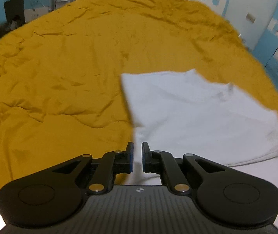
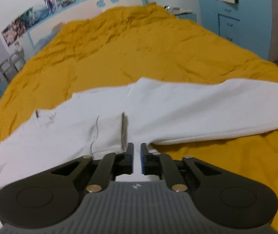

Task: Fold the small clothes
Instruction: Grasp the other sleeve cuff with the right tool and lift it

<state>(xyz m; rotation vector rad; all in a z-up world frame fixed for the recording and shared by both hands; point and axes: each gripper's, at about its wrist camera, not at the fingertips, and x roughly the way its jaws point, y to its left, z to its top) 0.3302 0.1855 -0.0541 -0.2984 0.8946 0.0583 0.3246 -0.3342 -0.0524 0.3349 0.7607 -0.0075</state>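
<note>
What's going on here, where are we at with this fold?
A person is folding a white garment on a bed covered with a mustard-yellow blanket, holding a two-finger tool in each hand. The left tool is pinched shut on the near edge of the cloth, and the right tool also has white fabric between its nearly closed fingers. The garment lies partly spread, one long part stretching off to the right. The fold is not finished yet.

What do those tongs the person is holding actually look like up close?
Both are alike. The left tongs and right tongs have matte black linkage arms with silver rivets, round black discs at the sides, blue pads on the fingertips, and a ribbed grey body bearing a small round logo. No cables or sleeves show.
</note>
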